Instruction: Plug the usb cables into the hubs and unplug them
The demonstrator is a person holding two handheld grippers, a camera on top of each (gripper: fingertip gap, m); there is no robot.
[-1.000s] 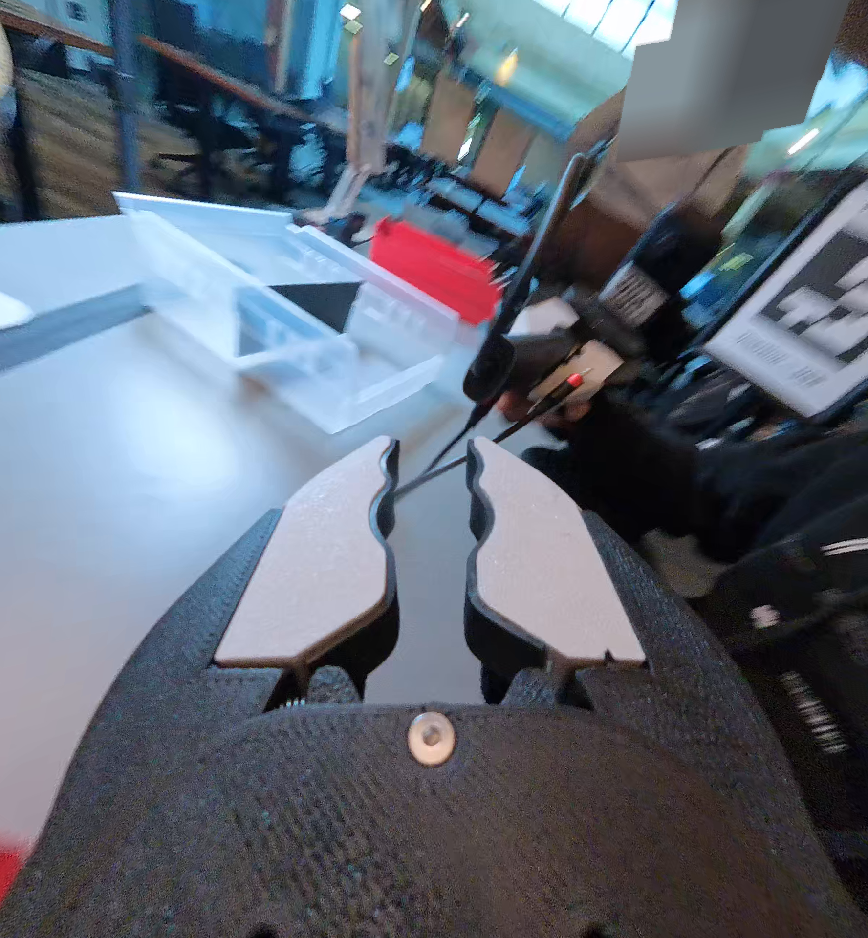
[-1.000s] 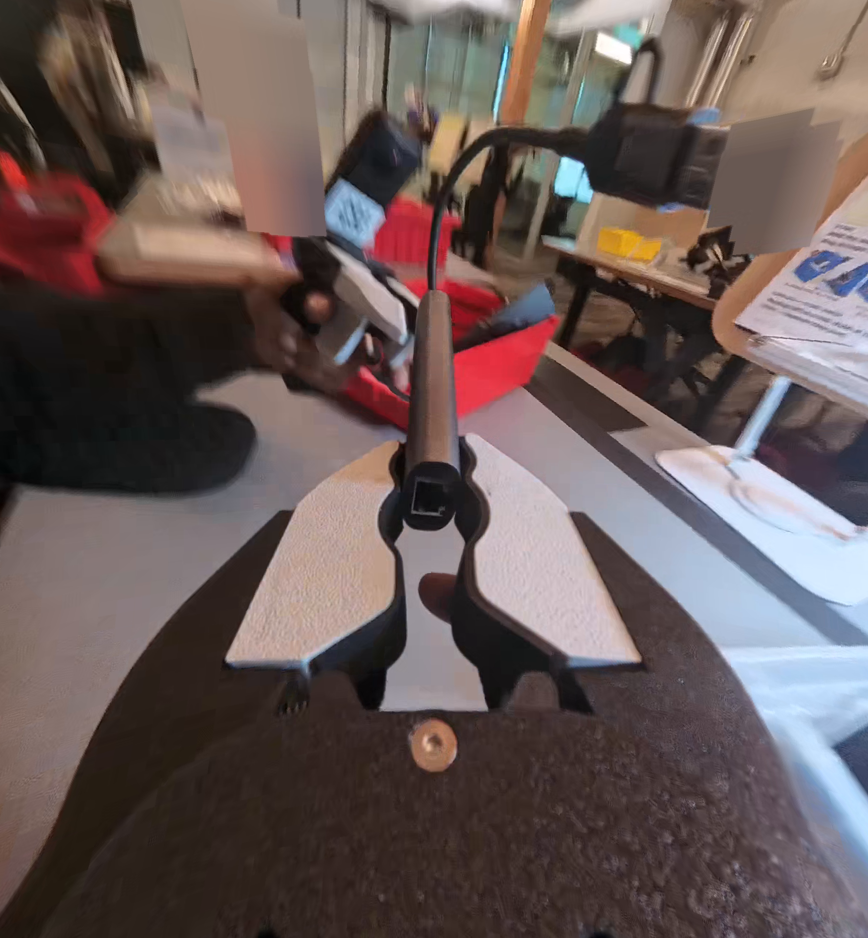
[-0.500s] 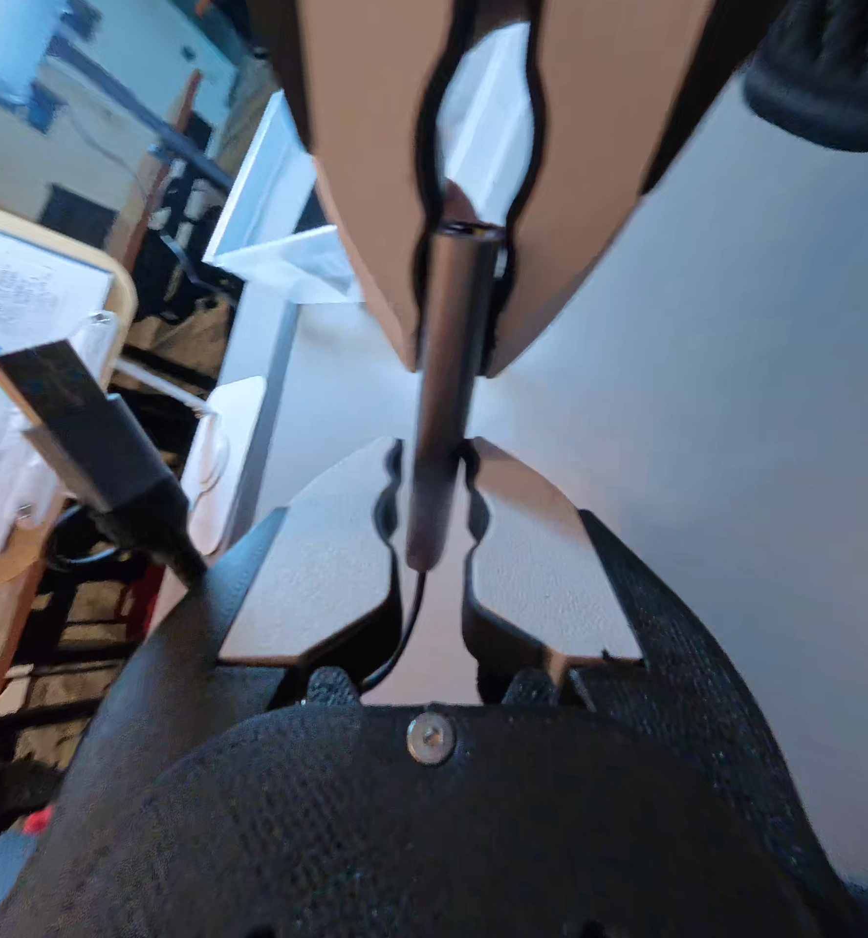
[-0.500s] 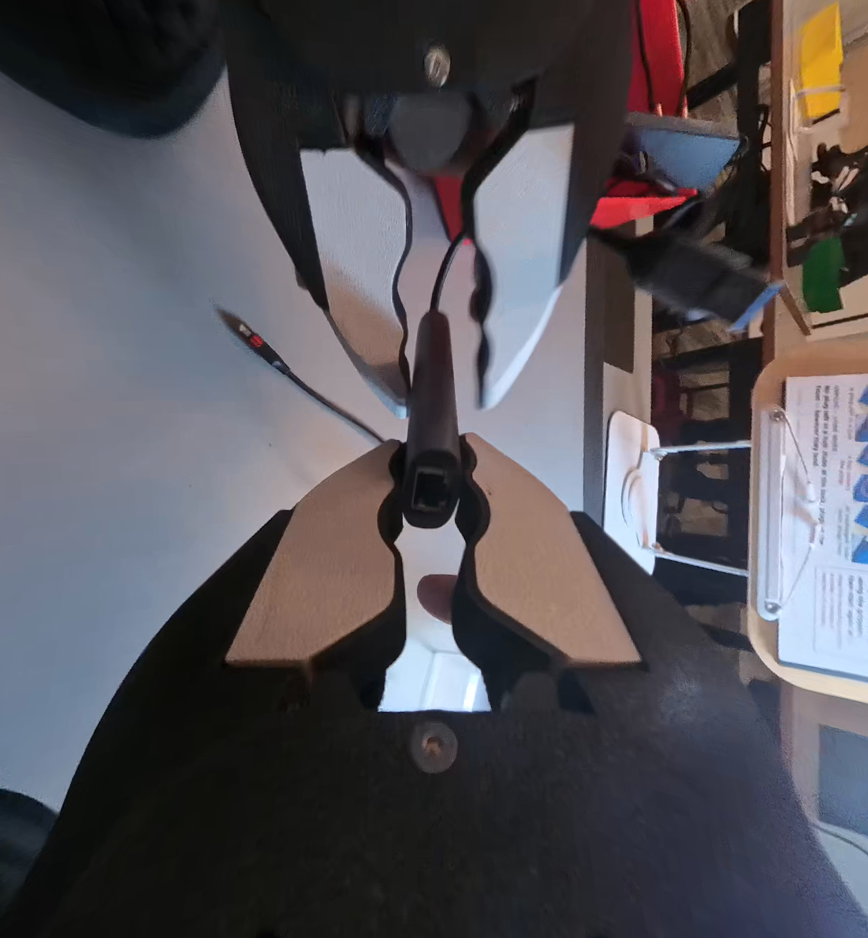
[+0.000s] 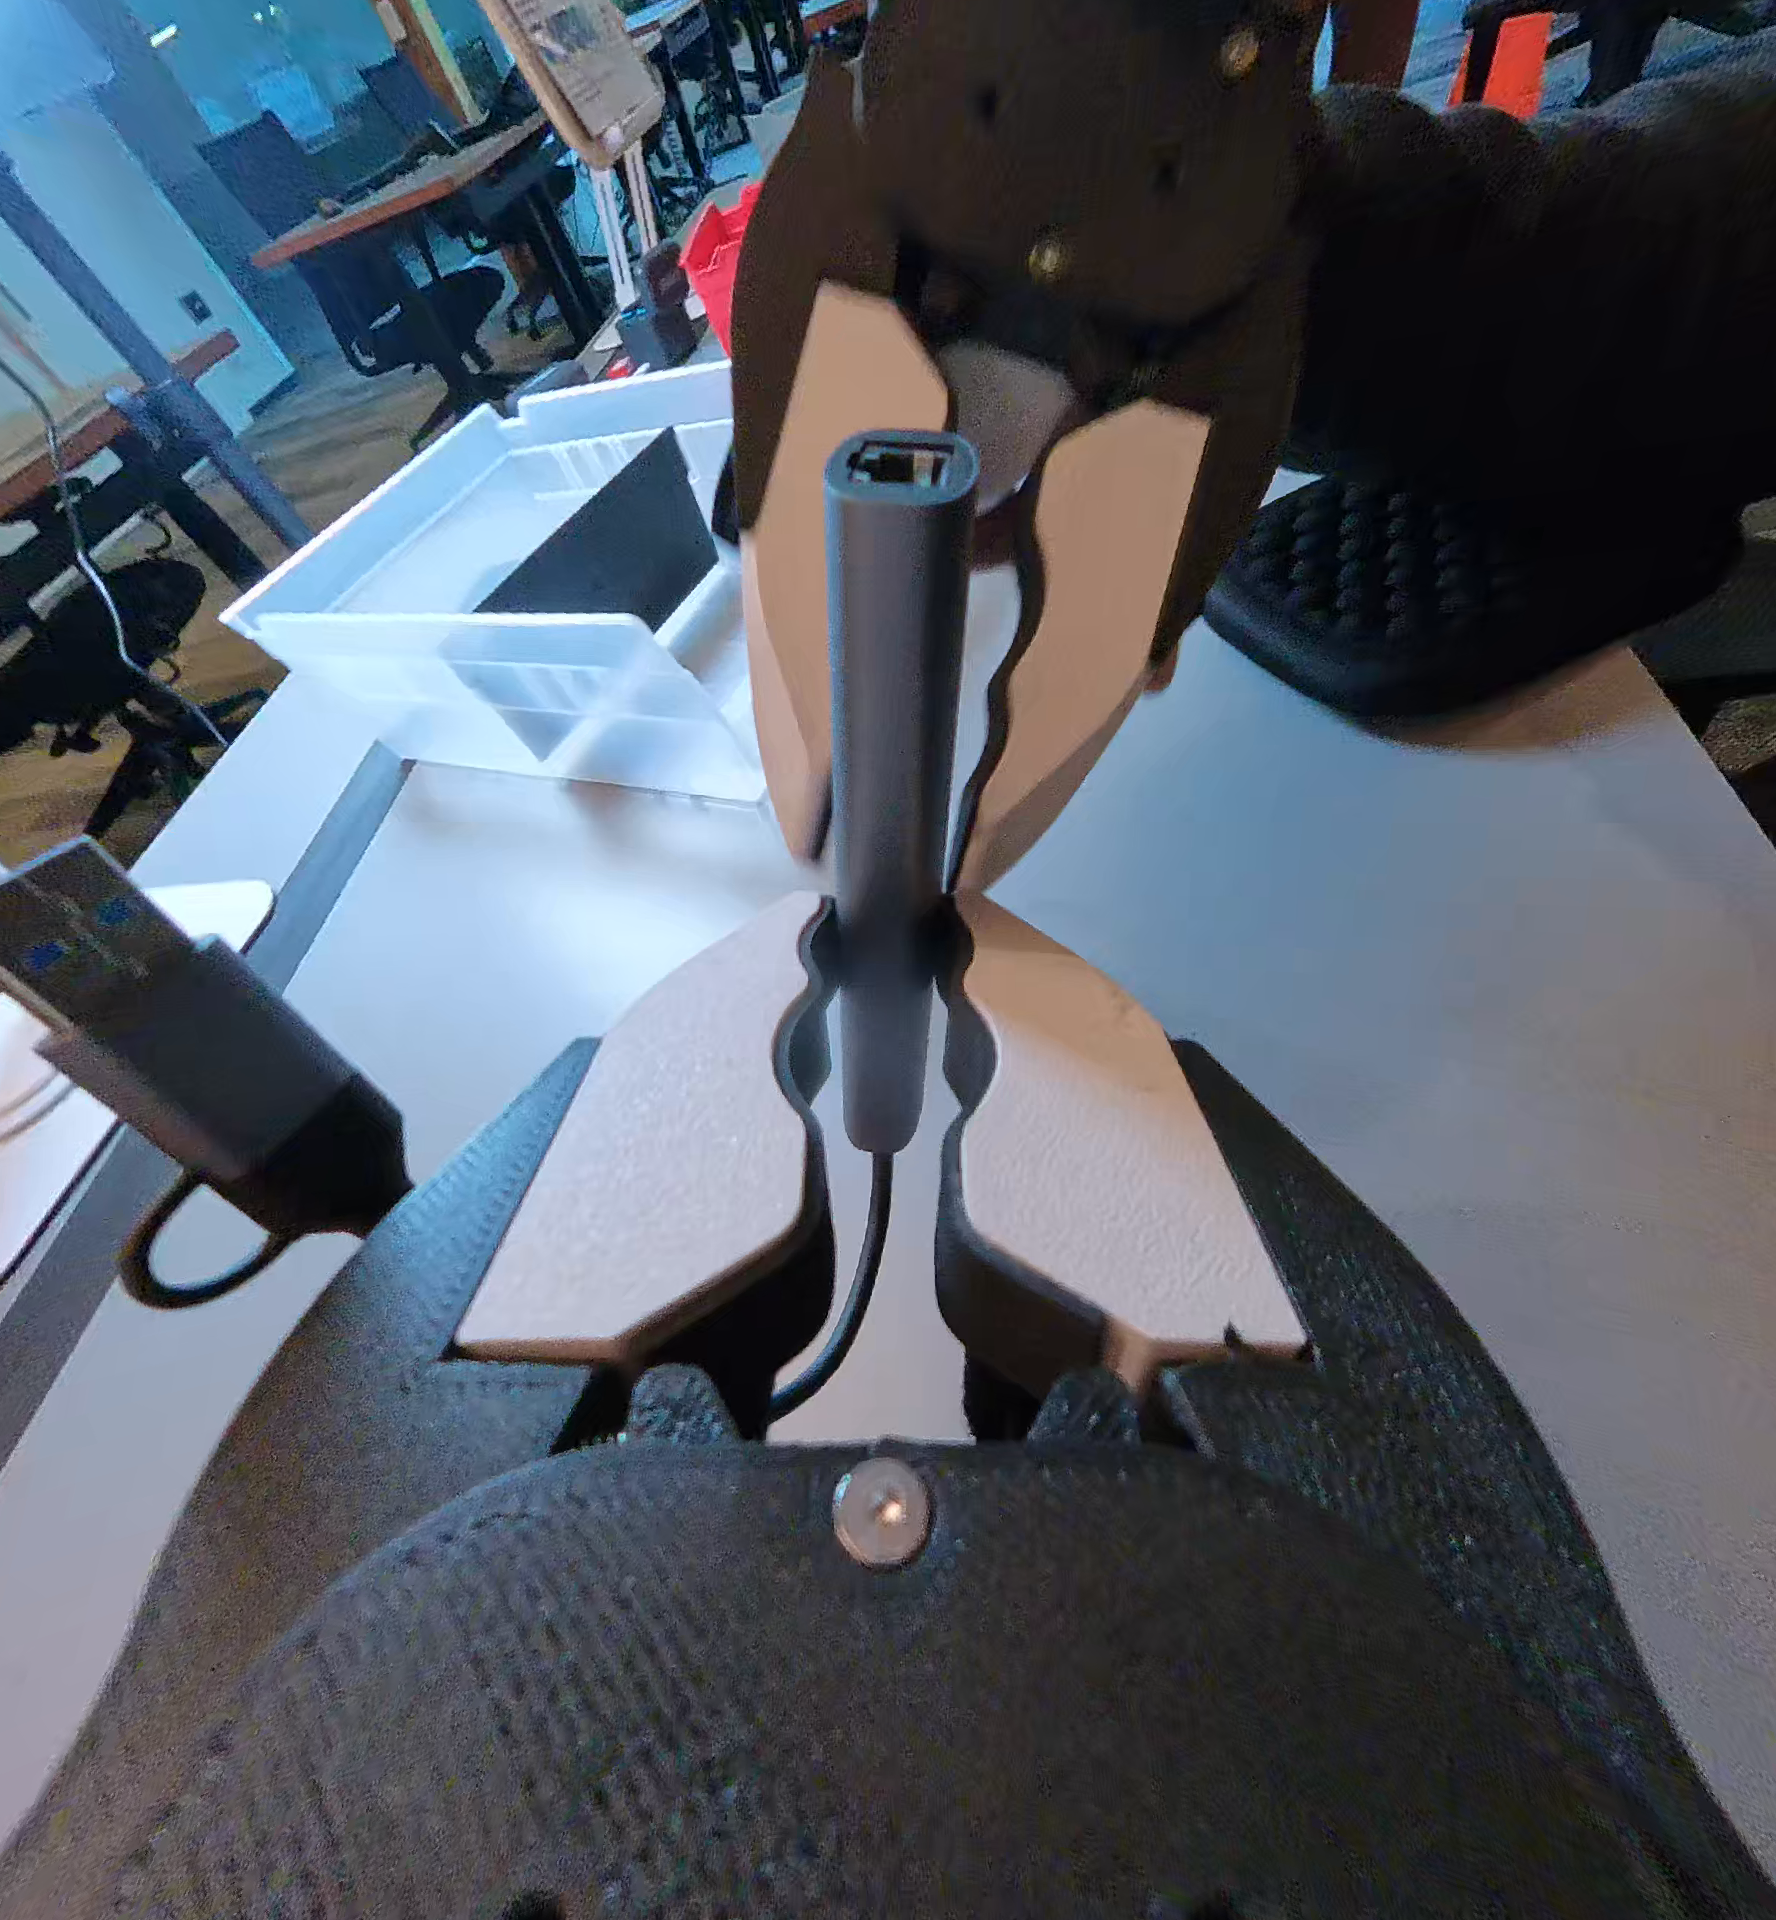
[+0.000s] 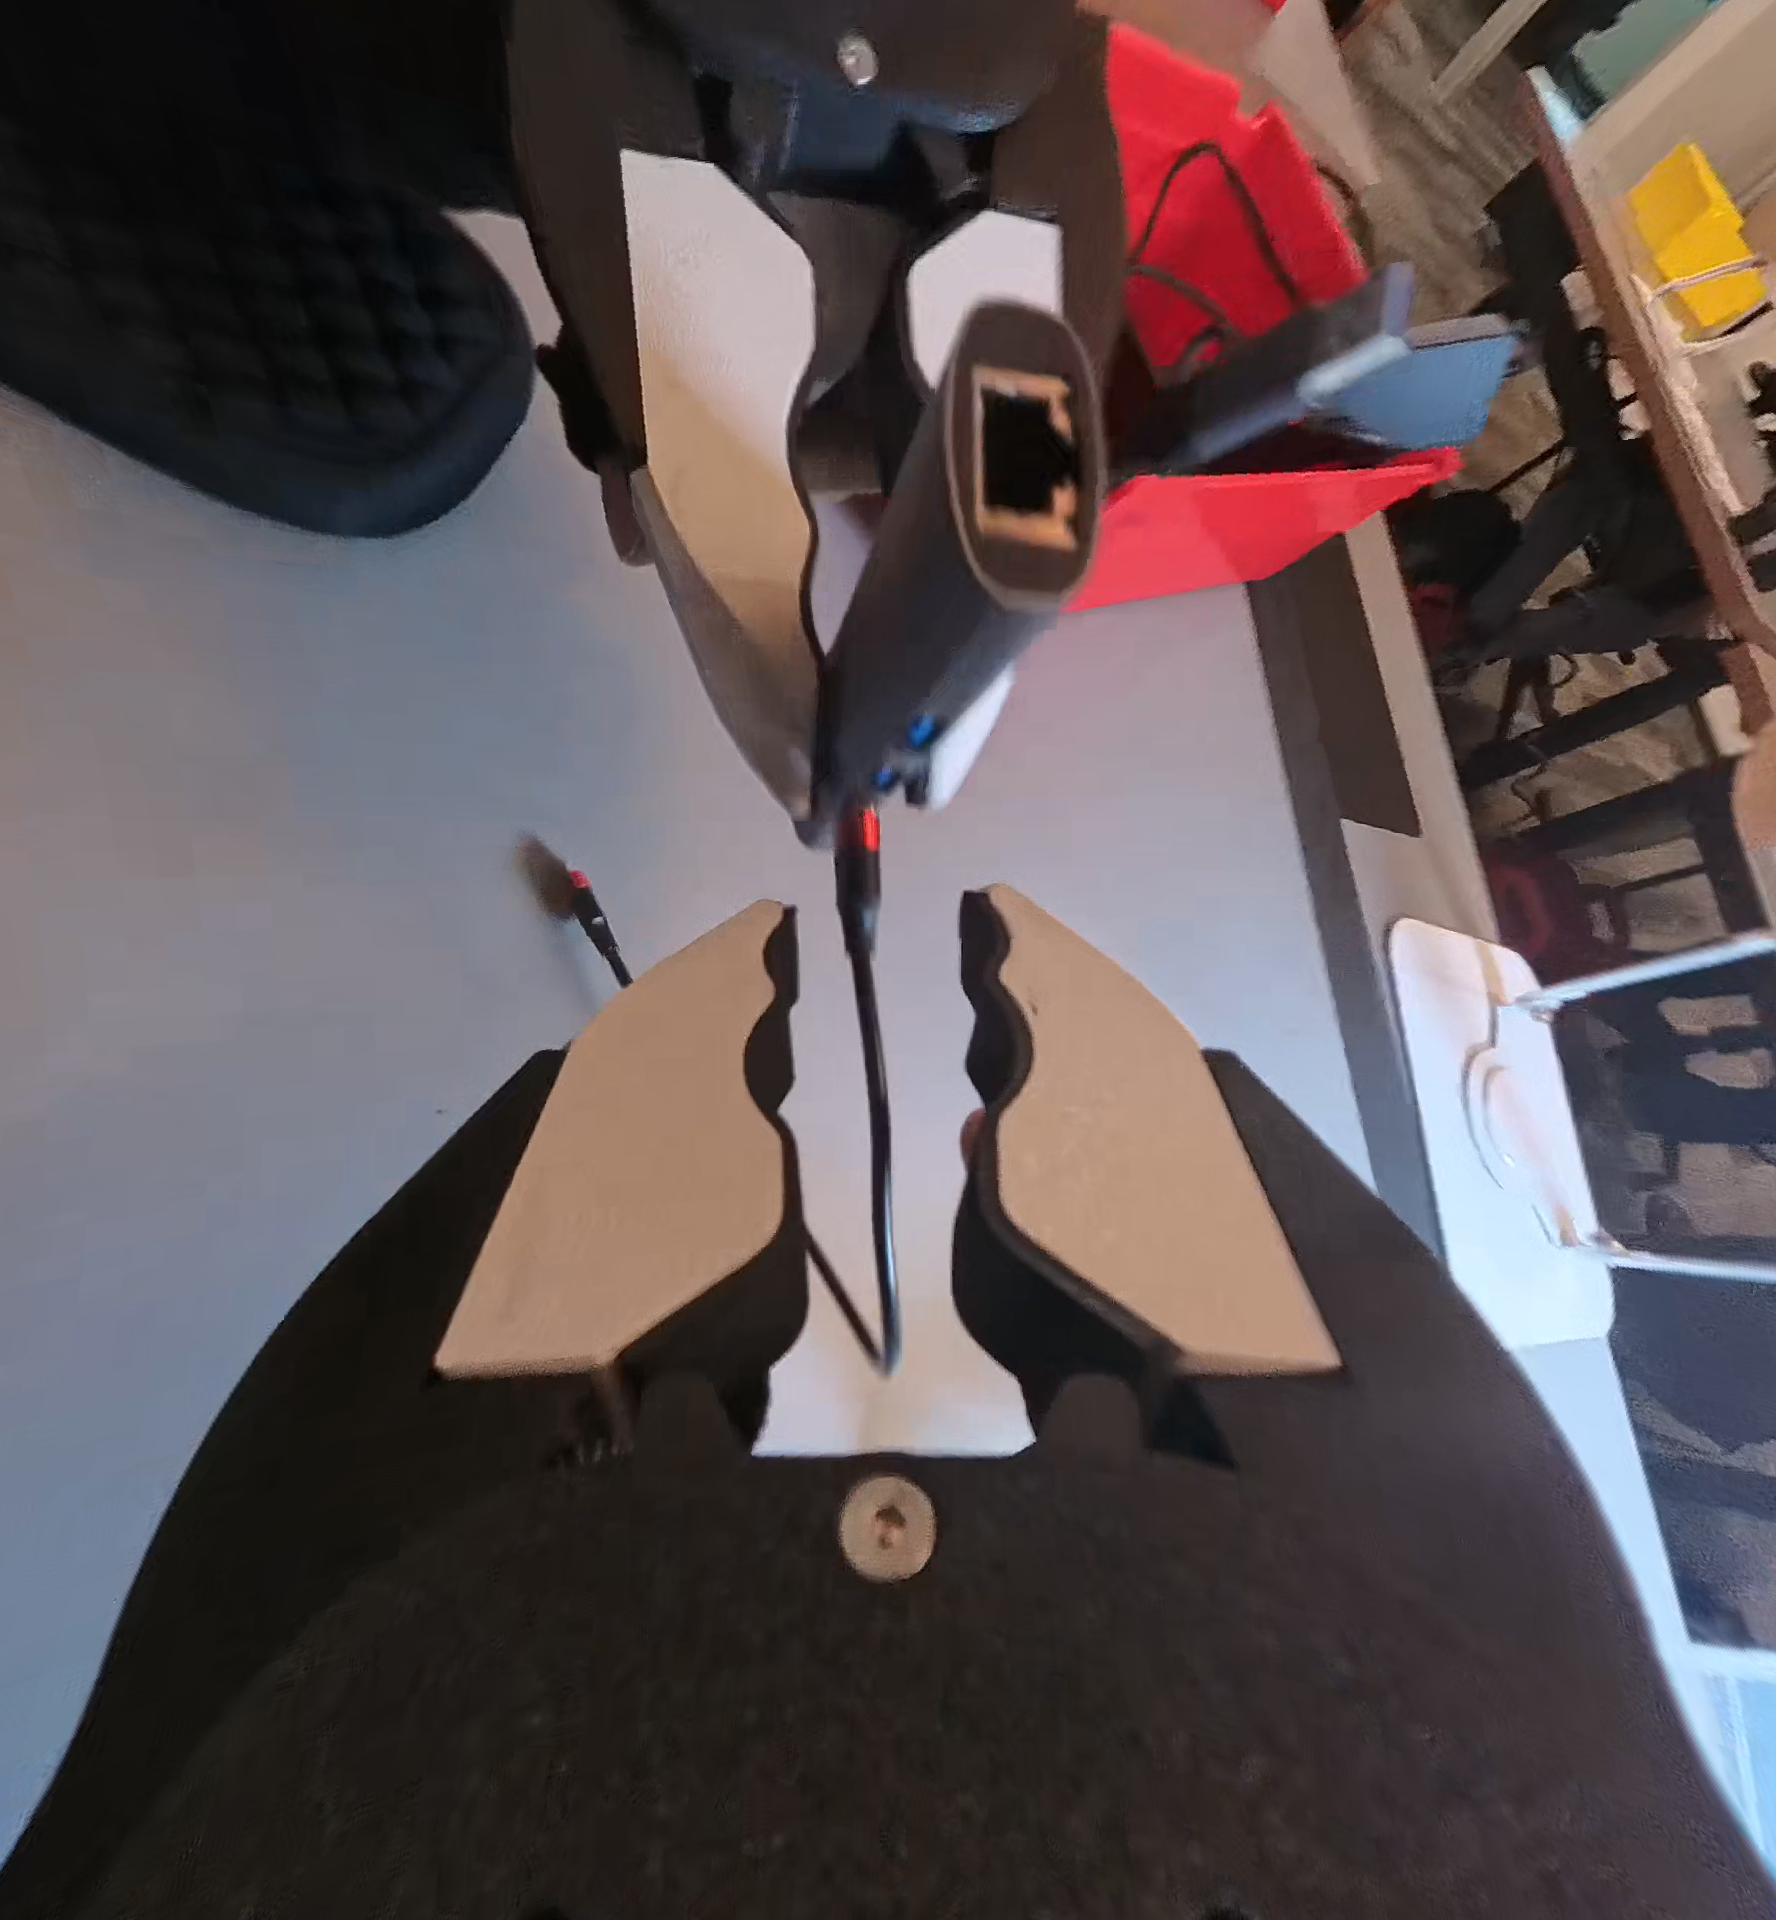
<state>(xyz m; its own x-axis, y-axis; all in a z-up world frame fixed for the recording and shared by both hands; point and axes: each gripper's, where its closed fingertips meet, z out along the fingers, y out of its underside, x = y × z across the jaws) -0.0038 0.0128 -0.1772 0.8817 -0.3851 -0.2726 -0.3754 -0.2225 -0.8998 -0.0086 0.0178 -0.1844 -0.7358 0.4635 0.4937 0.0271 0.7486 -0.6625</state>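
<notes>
A slim grey USB hub stands up between my left gripper's fingertips, which are shut on its lower part. Its open end port points away from me. Its own cable hangs down between the fingers and loops to a USB plug at my left. In the right wrist view the hub is seen end on. A black cable with a red-banded plug meets the hub's side by the blue ports. That cable runs between the spread fingers of my right gripper, which holds nothing. A second red-banded cable end lies on the table.
A clear plastic tray sits at the far left of the grey table. A red bin stands behind the hub. A white stand base is at the right. A dark knit sleeve rests on the table. Left and right tips are no more than a few centimetres apart.
The right gripper held the hub a second ago. The left gripper closed on the hub's cable end and took it. The right gripper has let go, opened and drawn back.
</notes>
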